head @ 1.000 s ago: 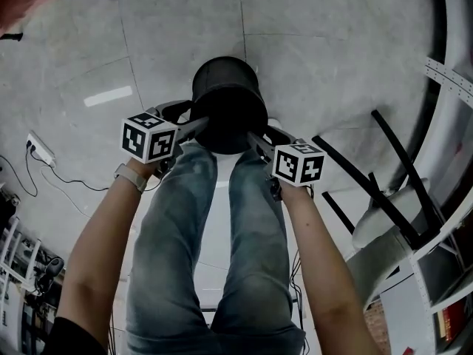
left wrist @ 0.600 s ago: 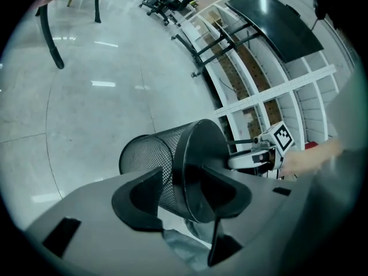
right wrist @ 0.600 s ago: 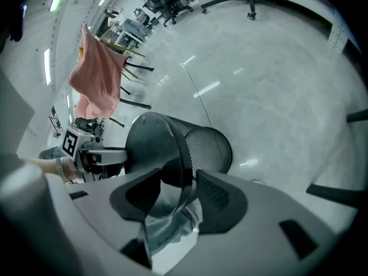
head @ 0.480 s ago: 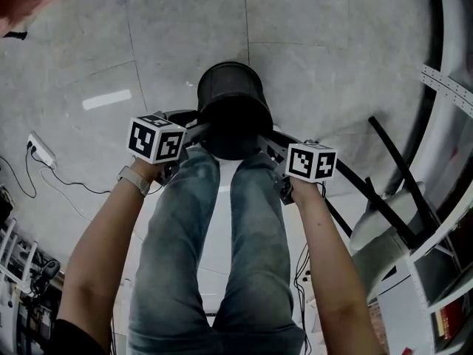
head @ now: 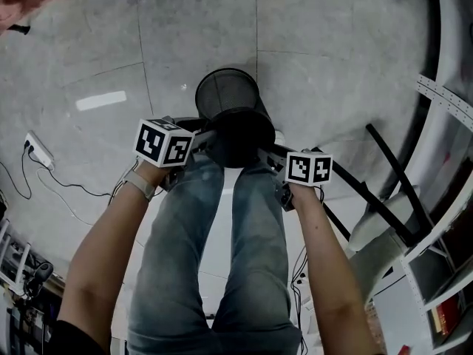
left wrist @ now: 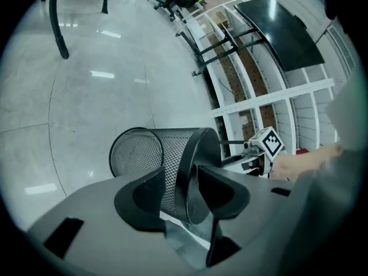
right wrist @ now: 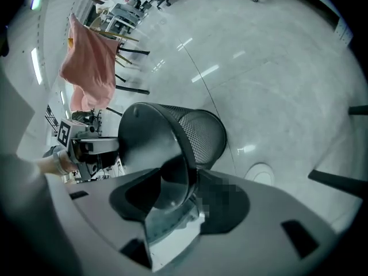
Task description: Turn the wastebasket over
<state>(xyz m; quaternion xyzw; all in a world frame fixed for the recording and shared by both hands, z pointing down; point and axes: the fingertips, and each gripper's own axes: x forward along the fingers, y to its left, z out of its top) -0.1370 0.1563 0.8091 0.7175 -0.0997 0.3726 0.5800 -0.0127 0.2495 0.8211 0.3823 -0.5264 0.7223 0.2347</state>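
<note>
Clamping the near rim of the mesh wastebasket (head: 228,95) from either side, the left gripper (left wrist: 183,183) and right gripper (right wrist: 187,183), jaws just closed onto it, hold its long axis pointing away from the person.

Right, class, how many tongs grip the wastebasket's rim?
2. The left tongs pinch the wastebasket rim on the head view's left, the right tongs on its right; both have just been closing onto it. None look hidden.
</note>
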